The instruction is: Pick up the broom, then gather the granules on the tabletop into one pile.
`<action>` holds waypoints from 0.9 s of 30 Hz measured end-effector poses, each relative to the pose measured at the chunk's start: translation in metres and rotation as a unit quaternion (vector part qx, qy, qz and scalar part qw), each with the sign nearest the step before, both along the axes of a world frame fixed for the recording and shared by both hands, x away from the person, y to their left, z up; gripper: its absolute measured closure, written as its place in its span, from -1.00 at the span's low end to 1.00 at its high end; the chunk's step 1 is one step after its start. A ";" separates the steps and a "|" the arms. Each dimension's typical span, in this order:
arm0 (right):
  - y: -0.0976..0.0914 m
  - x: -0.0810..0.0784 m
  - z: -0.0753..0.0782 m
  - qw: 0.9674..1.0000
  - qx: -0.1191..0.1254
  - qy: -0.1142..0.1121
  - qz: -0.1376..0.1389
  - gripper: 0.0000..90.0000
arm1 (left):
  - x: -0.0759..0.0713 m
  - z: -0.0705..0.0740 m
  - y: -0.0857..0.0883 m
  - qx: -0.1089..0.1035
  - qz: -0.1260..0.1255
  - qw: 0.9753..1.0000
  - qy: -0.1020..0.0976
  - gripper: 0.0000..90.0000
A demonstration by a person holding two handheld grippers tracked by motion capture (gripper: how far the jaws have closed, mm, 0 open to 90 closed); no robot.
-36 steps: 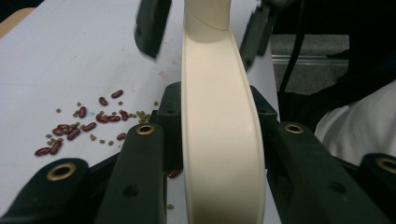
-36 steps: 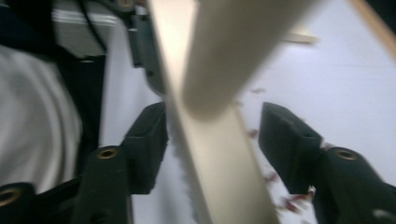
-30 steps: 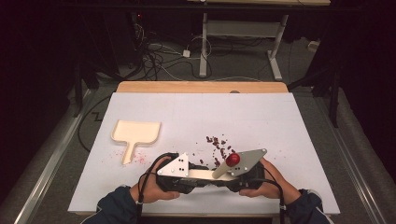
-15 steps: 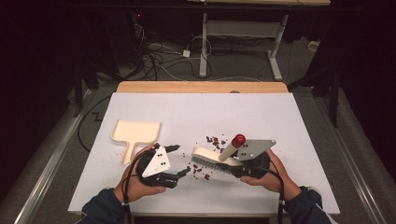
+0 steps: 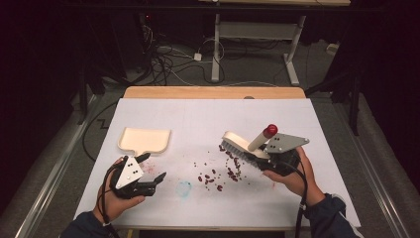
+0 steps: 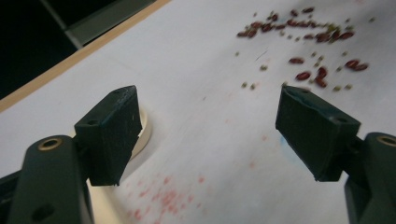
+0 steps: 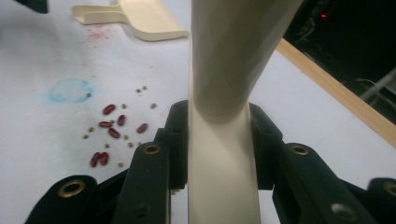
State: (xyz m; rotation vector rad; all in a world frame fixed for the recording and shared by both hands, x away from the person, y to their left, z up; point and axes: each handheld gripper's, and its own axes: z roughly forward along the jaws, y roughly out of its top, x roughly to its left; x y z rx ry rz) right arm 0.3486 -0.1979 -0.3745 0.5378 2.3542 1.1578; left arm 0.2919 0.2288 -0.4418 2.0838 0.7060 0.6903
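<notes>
Beans, small and dark red (image 5: 218, 174), lie scattered across the middle of my white table (image 5: 208, 119). Going from the left: a cream plastic dustpan (image 5: 144, 140) lies flat with its handle toward me, and just in front of it my left claw (image 5: 152, 169) has just been opening; its jaws now stand wide apart with nothing between them, tips near the dustpan's handle. Right of the beans, my right claw (image 7: 219, 140) is clamped on the cream handle of a red-capped hand brush (image 5: 246, 143), bristles down at the spill's edge.
</notes>
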 end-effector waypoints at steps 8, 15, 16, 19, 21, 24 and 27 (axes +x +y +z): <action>-0.018 0.014 0.001 0.998 0.001 -0.019 -0.062 0.50 | -0.007 -0.011 0.016 0.014 0.017 1.000 0.018 -0.54; -0.028 0.029 -0.005 0.992 -0.020 -0.036 -0.119 0.50 | -0.007 -0.013 0.013 0.030 0.013 0.999 0.020 -0.54; -0.028 0.031 -0.007 0.992 -0.020 -0.035 -0.120 0.50 | -0.007 -0.013 0.012 0.031 0.012 0.999 0.021 -0.54; -0.026 0.040 -0.013 0.989 -0.039 -0.045 -0.138 0.50 | -0.006 -0.014 0.012 0.030 0.014 0.999 0.025 -0.54; -0.024 0.051 -0.020 0.988 -0.042 -0.037 -0.147 0.50 | -0.006 -0.015 0.013 0.030 0.015 0.999 0.027 -0.54; -0.021 0.057 -0.026 0.986 -0.048 -0.033 -0.156 0.50 | -0.006 -0.016 0.012 0.034 0.015 0.999 0.028 -0.54; -0.013 0.070 -0.037 0.982 -0.069 -0.030 -0.172 0.50 | -0.005 -0.016 0.011 0.036 0.012 0.999 0.030 -0.54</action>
